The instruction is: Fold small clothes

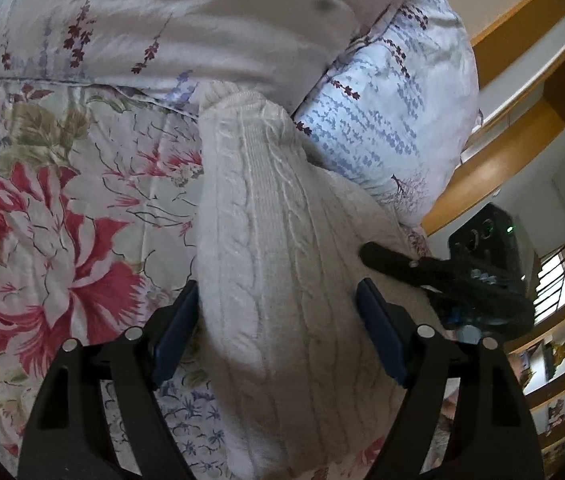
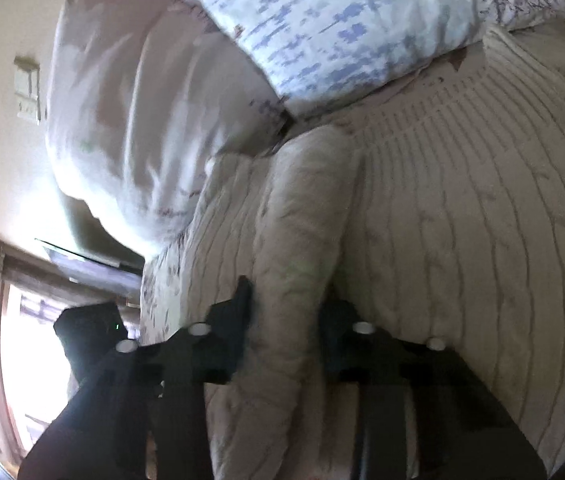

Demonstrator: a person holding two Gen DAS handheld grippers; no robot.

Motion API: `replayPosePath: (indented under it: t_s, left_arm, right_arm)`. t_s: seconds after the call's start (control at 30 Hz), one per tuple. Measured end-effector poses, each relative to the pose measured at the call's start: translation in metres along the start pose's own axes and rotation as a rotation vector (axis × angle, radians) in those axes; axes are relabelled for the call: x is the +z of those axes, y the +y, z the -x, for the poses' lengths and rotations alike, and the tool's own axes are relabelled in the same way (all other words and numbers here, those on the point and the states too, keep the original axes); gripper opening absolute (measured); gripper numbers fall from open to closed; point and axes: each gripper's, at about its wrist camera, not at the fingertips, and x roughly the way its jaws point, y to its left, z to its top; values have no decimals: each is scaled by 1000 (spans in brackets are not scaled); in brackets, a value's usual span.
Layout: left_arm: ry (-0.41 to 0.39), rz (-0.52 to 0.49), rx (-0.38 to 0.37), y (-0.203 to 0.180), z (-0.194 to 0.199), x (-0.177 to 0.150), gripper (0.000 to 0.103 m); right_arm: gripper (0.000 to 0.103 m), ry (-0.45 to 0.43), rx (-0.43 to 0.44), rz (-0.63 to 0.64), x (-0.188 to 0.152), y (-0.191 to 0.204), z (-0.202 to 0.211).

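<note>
Cream knit sweater (image 1: 282,264) spans open left gripper (image 1: 278,324); bedspread (image 1: 62,216) there only.

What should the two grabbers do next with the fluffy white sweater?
Probably close the left gripper first: its jaws stand open around a raised ridge of the cream cable-knit sweater on the floral bedspread. The right gripper likewise straddles a fold, so both could then lift and fold it.

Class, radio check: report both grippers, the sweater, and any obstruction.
Left gripper open, straddling cream cable-knit sweater. Right gripper straddling a sweater fold, grip unclear. Pillow touching sweater's far end.
</note>
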Motion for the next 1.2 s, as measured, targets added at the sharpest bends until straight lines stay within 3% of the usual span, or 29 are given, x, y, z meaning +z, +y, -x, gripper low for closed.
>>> replayPosePath:
  t_s: [0.17, 0.43, 0.6, 0.77, 1.2]
  left_arm:
    - [-18, 33, -17, 5, 4, 1, 86]
    - [-28, -5, -65, -4, 8, -2, 87]
    - [-14, -27, -100, -11, 6, -6, 87]
    - [-6, -43, -117, -16, 4, -8, 87]
    - [46, -131, -140, -34, -6, -17, 88]
  right_arm:
    - [18, -57, -108, 157, -5, 23, 11]
    - [17, -128, -298, 380, -9, 57, 44]
    - [17, -158, -380, 386, -2, 47, 66]
    - [17, -199, -533, 414, 1, 34, 79]
    - [17, -234, -631, 384, 1, 1, 90]
